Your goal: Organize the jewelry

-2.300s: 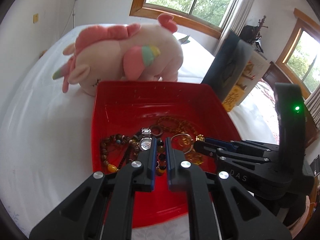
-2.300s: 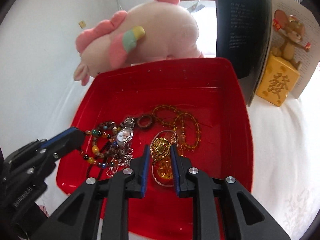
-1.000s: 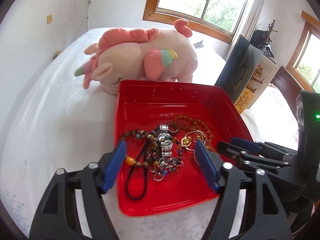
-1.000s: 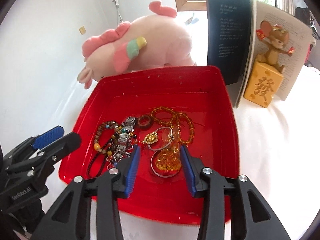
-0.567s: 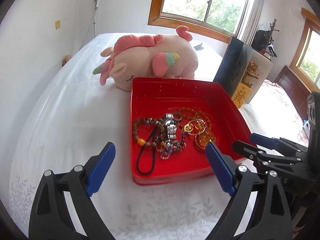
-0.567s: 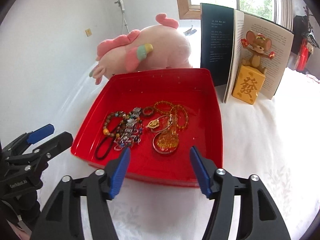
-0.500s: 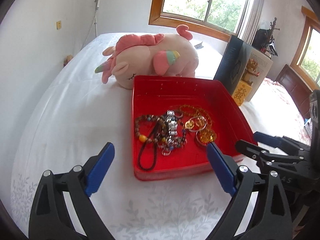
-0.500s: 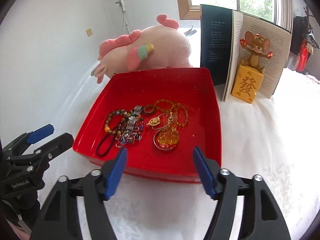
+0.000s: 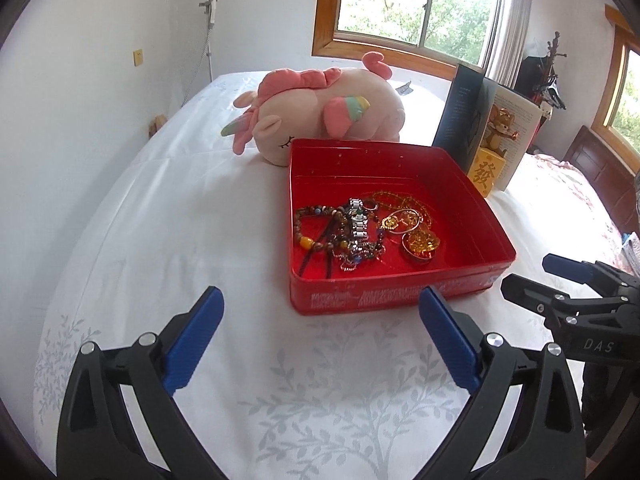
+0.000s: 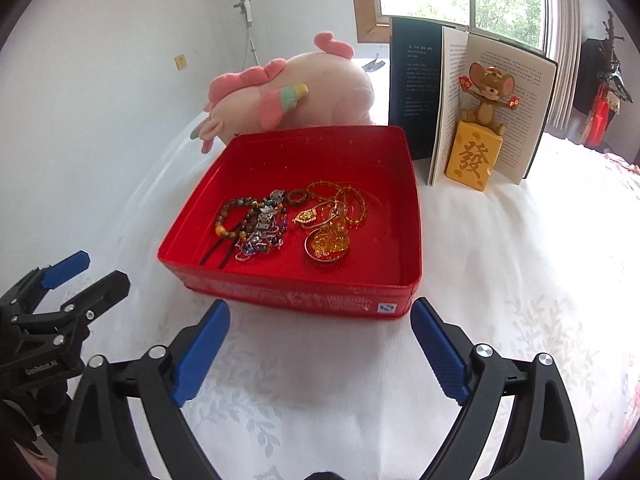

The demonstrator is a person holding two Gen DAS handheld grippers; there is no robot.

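Observation:
A red tray point(image 9: 400, 298) point(image 10: 288, 290) sits on a white bedspread. Inside lie a beaded bracelet point(image 9: 310, 226) point(image 10: 230, 218), a silver watch point(image 9: 357, 222) point(image 10: 267, 216), a gold pendant in a ring point(image 9: 422, 244) point(image 10: 328, 244) and an amber bead necklace point(image 9: 404, 200) point(image 10: 352, 198). My left gripper point(image 9: 318, 320) is wide open and empty, in front of the tray's near wall. My right gripper point(image 10: 320, 332) is wide open and empty, also in front of the tray. Each gripper shows at the edge of the other's view.
A pink plush unicorn point(image 9: 320, 108) point(image 10: 288, 96) lies behind the tray. An open book point(image 9: 480, 120) point(image 10: 460, 92) stands at the back right with a mouse figure on a yellow block point(image 9: 490, 160) point(image 10: 478, 152) before it. White wall on the left.
Both grippers have opened from shut to wide open and pulled back out of the tray toward me. The jewelry stays in the tray.

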